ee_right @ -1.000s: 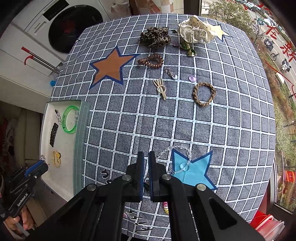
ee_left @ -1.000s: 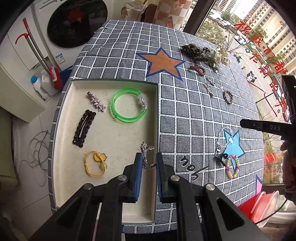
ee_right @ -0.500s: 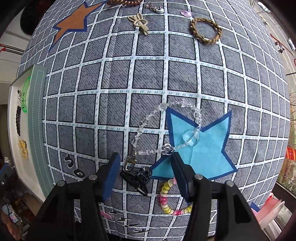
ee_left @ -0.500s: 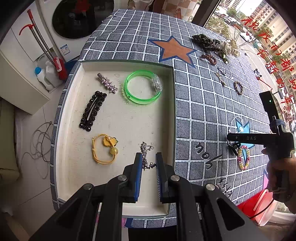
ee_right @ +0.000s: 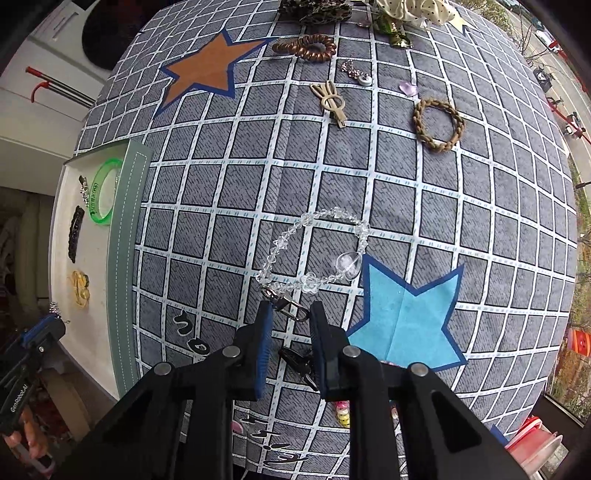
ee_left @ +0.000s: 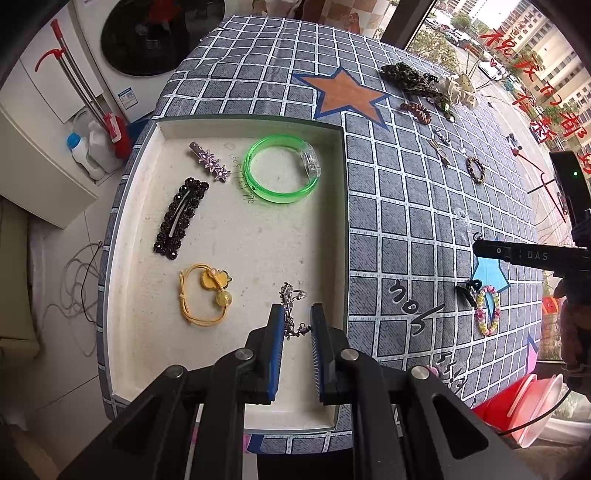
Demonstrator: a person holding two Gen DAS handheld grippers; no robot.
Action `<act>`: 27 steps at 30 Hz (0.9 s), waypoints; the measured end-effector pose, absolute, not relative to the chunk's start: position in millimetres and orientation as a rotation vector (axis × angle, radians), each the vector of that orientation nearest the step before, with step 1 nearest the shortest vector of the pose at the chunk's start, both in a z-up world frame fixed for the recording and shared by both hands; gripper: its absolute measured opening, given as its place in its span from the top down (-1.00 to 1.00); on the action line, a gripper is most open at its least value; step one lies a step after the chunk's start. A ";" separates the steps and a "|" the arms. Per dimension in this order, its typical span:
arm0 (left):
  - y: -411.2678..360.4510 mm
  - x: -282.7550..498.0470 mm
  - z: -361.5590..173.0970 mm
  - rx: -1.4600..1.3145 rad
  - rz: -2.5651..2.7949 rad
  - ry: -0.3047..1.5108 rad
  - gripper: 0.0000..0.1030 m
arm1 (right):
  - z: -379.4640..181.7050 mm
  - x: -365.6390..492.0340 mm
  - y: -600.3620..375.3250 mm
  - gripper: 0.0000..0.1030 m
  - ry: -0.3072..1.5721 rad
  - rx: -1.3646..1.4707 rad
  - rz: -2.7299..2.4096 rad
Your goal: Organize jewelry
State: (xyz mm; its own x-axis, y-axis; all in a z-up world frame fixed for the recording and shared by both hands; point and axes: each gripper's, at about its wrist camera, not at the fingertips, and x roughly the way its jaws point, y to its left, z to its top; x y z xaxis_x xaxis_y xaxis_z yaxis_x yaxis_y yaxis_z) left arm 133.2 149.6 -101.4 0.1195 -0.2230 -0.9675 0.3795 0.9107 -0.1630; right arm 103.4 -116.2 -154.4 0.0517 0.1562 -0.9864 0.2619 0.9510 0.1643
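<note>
A white tray (ee_left: 140, 258) lies on the checked tablecloth and holds a green bangle (ee_left: 282, 173), a star hair clip (ee_left: 210, 166), a black beaded clip (ee_left: 181, 218) and a yellow hair tie (ee_left: 207, 295). My left gripper (ee_left: 297, 321) hangs over the tray's near right part, jaws slightly apart, with a small silver chain piece (ee_left: 291, 306) between them. My right gripper (ee_right: 290, 321) is open over the metal clasp (ee_right: 286, 304) of a clear crystal bead bracelet (ee_right: 317, 251). A black clip (ee_right: 297, 363) lies under it.
On the cloth lie a braided brown ring (ee_right: 437, 123), a beige clip (ee_right: 330, 101), a brown coil hair tie (ee_right: 306, 48), scrunchies (ee_right: 410, 7) and a pastel bead bracelet (ee_left: 487, 310). A washing machine (ee_left: 147, 37) stands behind; red bowls (ee_left: 517, 402) sit at the right.
My right gripper narrowed its jaws and moved forward to the crystal bracelet's clasp. My left gripper moved lower over the tray and its jaws parted slightly around the silver chain.
</note>
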 end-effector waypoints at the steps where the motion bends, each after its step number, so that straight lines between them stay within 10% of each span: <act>1: 148.3 133.9 -100.8 0.136 -0.444 1.381 0.59 | -148.4 104.8 -118.3 0.57 1.519 0.344 -0.080; 27: 196.8 144.3 -84.8 0.069 -0.331 1.353 0.60 | -40.3 156.3 -31.9 0.58 1.347 0.292 0.231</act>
State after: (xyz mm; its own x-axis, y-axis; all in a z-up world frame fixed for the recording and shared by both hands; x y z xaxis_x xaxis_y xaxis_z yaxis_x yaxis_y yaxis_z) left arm 144.3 196.8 -84.8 0.1778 -0.1941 -0.9647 0.2729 0.9516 -0.1411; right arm 156.3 -31.9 -40.3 0.2081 0.3292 -0.9210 0.0036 0.9414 0.3373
